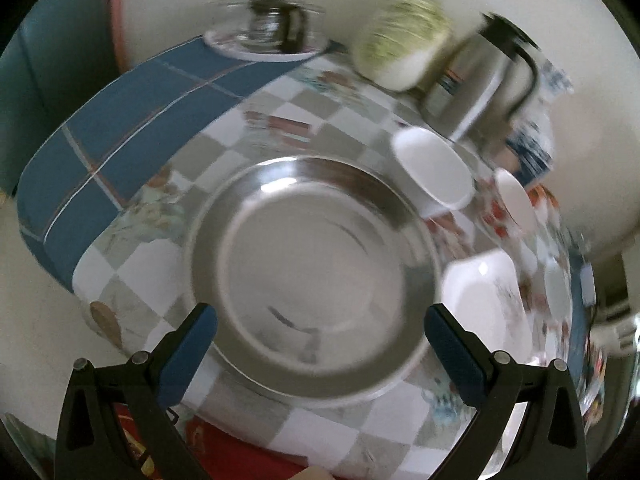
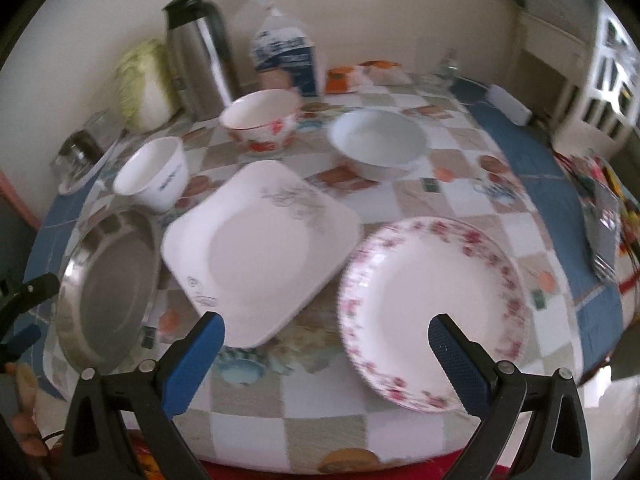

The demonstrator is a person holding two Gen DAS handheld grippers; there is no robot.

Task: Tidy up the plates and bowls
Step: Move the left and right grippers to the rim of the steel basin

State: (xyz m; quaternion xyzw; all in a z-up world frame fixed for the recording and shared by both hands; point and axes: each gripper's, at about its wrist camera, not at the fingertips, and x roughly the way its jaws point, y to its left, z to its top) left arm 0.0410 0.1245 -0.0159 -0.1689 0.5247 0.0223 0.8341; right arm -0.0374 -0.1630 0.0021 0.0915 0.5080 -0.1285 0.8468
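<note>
Steel filled the left wrist view: the steel plate (image 1: 312, 280) lay flat on the surface (image 1: 160, 272), and the left gripper (image 1: 320, 320) hung just short of its near rim, jaws wide and empty, one finger to either side of the plate's width. The right gripper (image 2: 326, 328) was also wide and empty, poised near the surface edge between the square plate (image 2: 260, 252) and the floral plate (image 2: 432, 308).

Nothing appeared stacked, so the task looked to be at its start, with the first pickup in hand. The steel plate seemed the left gripper's target. Its rim lay low against the cloth, so the next move would likely call for one finger to slip under the near rim and the other to close on top, rather than a span across the whole plate.

Taking the square plate as landmark: the steel plate sat just to its left, the floral plate just to its right. Behind it stood three bowls, well apart: a small white bowl (image 2: 154, 176) to the left, a red-flowered bowl (image 2: 260, 122) and a pale bowl (image 2: 378, 142). Further back stood a flask (image 2: 200, 52), a cabbage (image 2: 144, 84) and a bag (image 2: 286, 56). The small white bowl stood near the steel plate's far edge and could be knocked if the plate were tilted up.
</note>
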